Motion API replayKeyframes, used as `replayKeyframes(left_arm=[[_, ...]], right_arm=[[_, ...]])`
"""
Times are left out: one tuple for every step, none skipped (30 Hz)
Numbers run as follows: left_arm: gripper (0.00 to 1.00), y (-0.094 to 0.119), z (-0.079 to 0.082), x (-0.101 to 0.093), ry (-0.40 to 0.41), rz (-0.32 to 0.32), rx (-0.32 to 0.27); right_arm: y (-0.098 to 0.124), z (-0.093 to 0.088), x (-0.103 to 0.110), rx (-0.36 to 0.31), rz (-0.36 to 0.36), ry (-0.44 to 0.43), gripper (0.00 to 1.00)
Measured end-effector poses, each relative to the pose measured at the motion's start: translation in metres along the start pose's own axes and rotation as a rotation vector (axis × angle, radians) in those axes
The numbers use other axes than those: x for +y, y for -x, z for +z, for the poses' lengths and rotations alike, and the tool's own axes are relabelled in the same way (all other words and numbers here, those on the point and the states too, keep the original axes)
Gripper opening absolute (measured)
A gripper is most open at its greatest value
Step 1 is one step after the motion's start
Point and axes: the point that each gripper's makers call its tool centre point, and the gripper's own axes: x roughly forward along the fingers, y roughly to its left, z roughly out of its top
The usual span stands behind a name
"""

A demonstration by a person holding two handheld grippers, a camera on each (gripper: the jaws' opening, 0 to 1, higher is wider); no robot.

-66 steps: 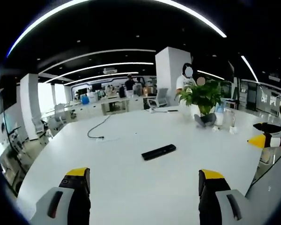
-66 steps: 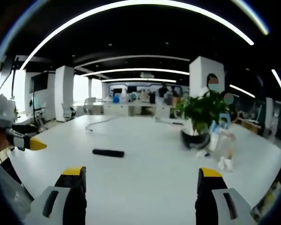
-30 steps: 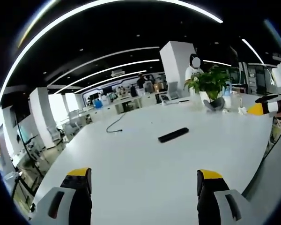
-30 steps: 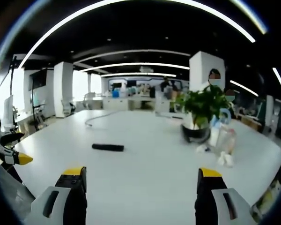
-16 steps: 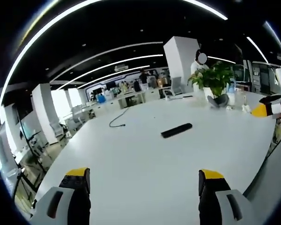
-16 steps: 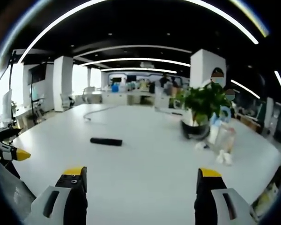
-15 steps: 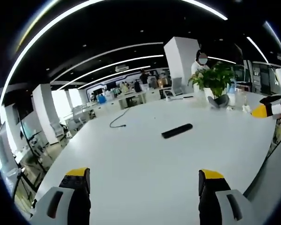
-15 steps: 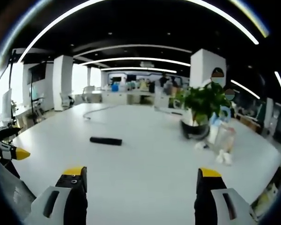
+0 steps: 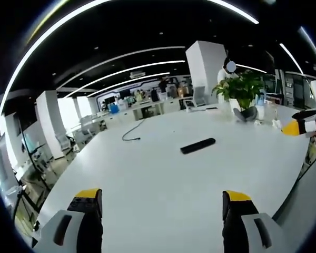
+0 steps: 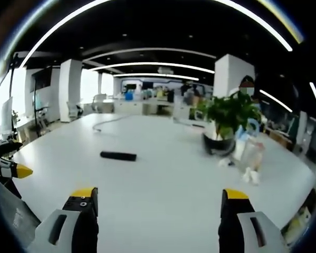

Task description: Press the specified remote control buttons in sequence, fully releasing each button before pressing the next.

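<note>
Left tool [image 9: 162, 203] wide open, holding nothing, low over the white worktop [image 9: 147, 174]; right tool [image 10: 154, 203] likewise gaping and empty. Black remote [image 9: 198, 146] lies flat on the worktop at centre-right of the left gripper view, centre-left of the right gripper view [image 10: 118, 155], well apart from both tools. Potted plant [image 10: 227, 124] stands at right of that view.

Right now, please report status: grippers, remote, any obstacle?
Left gripper and right gripper open, holding nothing. Remote flat on table, untouched. Path to it unobstructed.
</note>
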Motion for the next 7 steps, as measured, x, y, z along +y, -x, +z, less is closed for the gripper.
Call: replayKeyframes(left_arm=[[0.98, 0.0001, 0.0002, -0.0006, 0.001, -0.002, -0.001], [0.98, 0.0001, -0.0006, -0.0008, 0.003, -0.005, 0.003], [0.98, -0.0001, -0.0017, -0.001, 0.003, -0.006, 0.009], [0.98, -0.0005, -0.0038, -0.0011, 0.005, -0.006, 0.02], [0.98, -0.0005, -0.0062, -0.001, 0.01, -0.005, 0.035], [0.98, -0.0009, -0.0073, -0.001, 0.015, -0.006, 0.04], [0.98, -0.0011, -0.0078, -0.001, 0.017, -0.007, 0.043]], right_arm=[[0.0001, -0.0001, -0.0008, -0.001, -0.003, -0.004, 0.96], [0.0001, -0.0004, -0.0014, 0.0, -0.005, -0.006, 0.96], [0.0002, -0.0007, -0.0016, 0.003, -0.006, -0.008, 0.96], [0.0003, -0.0008, -0.0016, 0.004, -0.006, -0.008, 0.96], [0.0003, -0.0009, -0.0018, 0.005, -0.007, -0.008, 0.96], [0.0003, -0.0009, -0.0018, 0.005, -0.008, -0.007, 0.96], [0.0006, -0.0007, -0.0014, 0.005, -0.006, -0.009, 0.96]])
